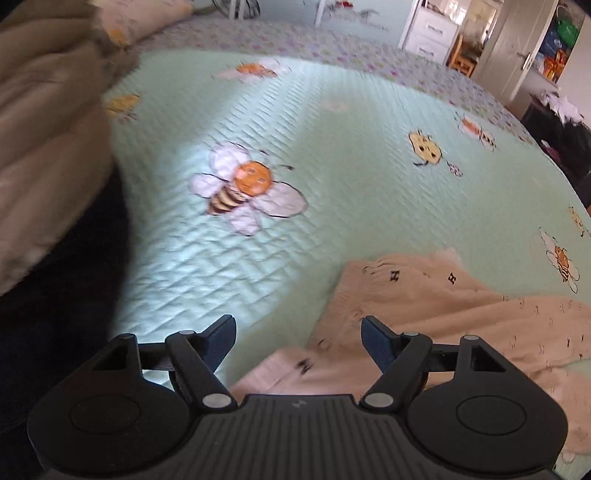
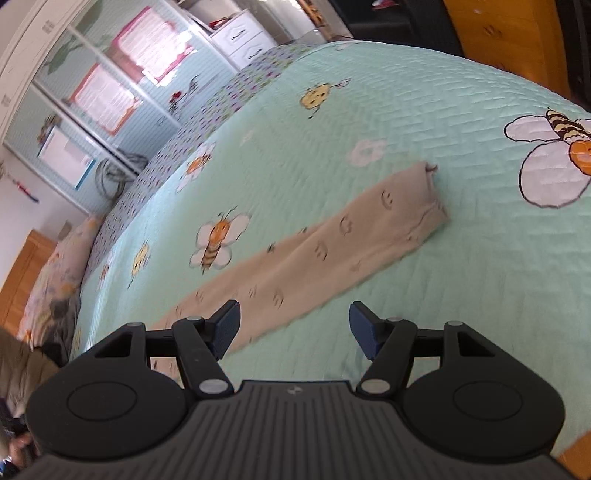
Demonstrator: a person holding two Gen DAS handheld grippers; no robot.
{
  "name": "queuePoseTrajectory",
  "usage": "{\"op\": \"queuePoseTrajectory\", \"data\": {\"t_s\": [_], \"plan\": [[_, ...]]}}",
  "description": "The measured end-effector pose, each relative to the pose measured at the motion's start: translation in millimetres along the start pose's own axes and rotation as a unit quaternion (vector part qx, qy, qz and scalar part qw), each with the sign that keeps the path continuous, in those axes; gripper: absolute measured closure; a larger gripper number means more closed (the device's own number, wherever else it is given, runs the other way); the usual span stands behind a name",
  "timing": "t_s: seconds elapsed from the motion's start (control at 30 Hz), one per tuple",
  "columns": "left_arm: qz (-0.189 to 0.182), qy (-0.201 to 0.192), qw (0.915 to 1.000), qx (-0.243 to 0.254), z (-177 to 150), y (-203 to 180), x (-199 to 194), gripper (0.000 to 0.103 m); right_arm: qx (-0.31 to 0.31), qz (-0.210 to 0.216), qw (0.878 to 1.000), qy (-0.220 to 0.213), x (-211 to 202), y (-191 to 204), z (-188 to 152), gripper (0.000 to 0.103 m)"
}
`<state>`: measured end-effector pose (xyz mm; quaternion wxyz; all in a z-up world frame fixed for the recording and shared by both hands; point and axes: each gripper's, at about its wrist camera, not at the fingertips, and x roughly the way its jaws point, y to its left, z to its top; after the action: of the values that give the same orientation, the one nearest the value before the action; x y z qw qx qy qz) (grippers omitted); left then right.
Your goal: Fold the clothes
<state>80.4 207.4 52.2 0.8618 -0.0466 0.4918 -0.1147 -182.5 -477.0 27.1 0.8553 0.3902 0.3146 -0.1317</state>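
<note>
A beige garment (image 1: 443, 314) with small black letters and marks lies rumpled on the mint bee-print bedspread (image 1: 295, 122), at the lower right of the left wrist view. My left gripper (image 1: 298, 338) hangs open just above its near edge, nothing between the fingers. In the right wrist view a long beige sleeve (image 2: 332, 251) of the same cloth stretches flat across the bedspread (image 2: 424, 110) toward the upper right, ending in a cuff (image 2: 432, 199). My right gripper (image 2: 294, 325) is open over the sleeve's near part, holding nothing.
A person's tan sleeve (image 1: 40, 166) fills the left side. A pillow (image 2: 62, 266) lies at the bed's head. White drawers (image 1: 432, 33) and a door (image 1: 513, 51) stand beyond the bed. A wooden frame (image 2: 498, 33) borders the far side.
</note>
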Motion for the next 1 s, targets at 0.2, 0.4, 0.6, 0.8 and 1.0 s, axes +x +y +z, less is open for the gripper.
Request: {"op": "queuePoseTrajectory", "data": {"t_s": [0.2,0.4,0.6,0.8,1.0], "plan": [[0.002,0.044,0.9990,-0.012,24.8,-13.0,60.7,0.026,0.003,-0.027,1.000,0.002,15.9,-15.0,26.8,0.036],[-0.030,0.042,0.9981,-0.035,28.0,-17.5,84.7,0.023,0.027,-0.032,0.999,0.019,38.5,-37.4,42.8,0.036],[-0.080,0.036,0.9946,-0.056,31.2,-23.9,97.3,0.033,0.065,-0.009,0.998,0.021,48.1,-51.6,42.8,0.036],[-0.109,0.031,0.9918,-0.060,28.7,-34.0,98.0,0.077,0.099,0.013,0.995,0.023,55.4,-63.0,40.9,0.036],[-0.100,0.016,0.9931,-0.059,26.6,-38.6,93.8,0.084,0.121,0.032,0.992,0.021,59.9,-70.3,39.5,0.036]]}}
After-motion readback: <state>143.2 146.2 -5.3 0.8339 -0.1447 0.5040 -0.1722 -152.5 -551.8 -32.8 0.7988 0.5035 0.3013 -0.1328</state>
